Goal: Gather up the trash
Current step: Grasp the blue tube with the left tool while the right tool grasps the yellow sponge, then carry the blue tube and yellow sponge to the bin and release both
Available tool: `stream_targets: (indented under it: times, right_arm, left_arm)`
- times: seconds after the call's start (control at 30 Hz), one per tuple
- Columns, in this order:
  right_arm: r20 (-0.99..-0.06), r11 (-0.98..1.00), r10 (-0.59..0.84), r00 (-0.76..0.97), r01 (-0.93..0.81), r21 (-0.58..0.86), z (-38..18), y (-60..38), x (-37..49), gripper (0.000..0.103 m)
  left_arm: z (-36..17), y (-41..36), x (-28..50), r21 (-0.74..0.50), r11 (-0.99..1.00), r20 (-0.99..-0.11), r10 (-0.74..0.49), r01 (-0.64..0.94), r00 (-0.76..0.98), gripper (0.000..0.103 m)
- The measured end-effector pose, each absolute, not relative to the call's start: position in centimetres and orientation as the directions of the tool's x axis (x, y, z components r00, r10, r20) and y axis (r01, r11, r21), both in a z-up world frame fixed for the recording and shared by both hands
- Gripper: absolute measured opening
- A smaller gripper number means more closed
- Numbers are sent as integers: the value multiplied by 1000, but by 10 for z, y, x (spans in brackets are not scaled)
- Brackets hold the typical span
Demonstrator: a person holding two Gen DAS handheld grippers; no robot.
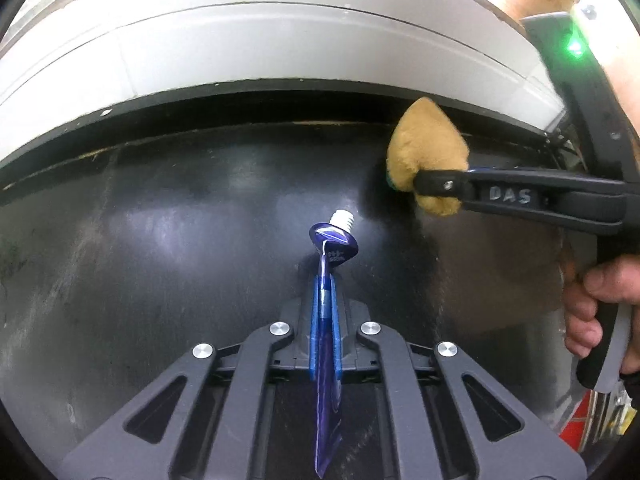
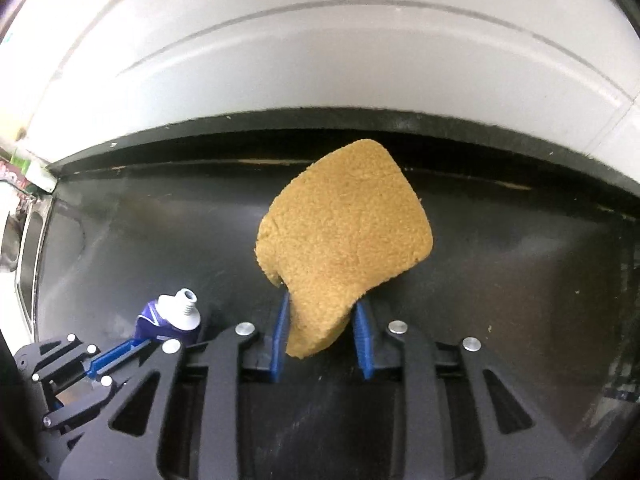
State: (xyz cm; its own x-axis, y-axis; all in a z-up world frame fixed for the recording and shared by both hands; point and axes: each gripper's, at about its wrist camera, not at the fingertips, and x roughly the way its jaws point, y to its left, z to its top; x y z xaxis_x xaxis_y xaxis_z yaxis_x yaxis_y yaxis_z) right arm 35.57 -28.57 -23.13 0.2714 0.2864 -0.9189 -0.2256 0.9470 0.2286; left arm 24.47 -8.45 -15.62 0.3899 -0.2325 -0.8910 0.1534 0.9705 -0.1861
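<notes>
Flattened purple toothpaste tube [image 1: 326, 320], white threaded neck pointing far, clamped in my left gripper [image 1: 325, 316]; my right gripper [image 2: 320, 332] pinches a tan sponge [image 2: 344, 236].

Right gripper [image 2: 322, 336] fingers [image 2: 280, 340] pinch a tan sponge [image 2: 344, 240] above black counter [image 2: 520, 280]

The tube [image 1: 326, 320] between the left gripper's [image 1: 325, 292] blue fingers [image 1: 316, 320] is deep purple with small white lettering and a white threaded neck. The sponge [image 2: 344, 236] between the right gripper's [image 2: 322, 320] blue fingers [image 2: 362, 336] is mustard tan. The surface [image 1: 180, 240] ahead is glossy black, the wall [image 1: 280, 48] pale grey.
</notes>
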Motion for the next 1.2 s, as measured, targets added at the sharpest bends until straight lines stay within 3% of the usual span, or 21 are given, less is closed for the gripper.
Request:
stream_targets:
  times: [0.47,0.83,1.2]
  right_arm:
    - [-884,932,308,351,-298,207,-168,-286,284,28]
    - [-890,897,338,307,-391,206,-155,-247,158,28]
    - [-879,869,366,306,-450,205,-140,-199,92,28]
  left_arm:
    - [-109,-78,182,-99,989,-869,-142,114,475,5]
    - [-86,-53,87,-76,994,-857,-105,79,505,5]
    - [-75,0,14,-59,998,-851,-53,5,522,5]
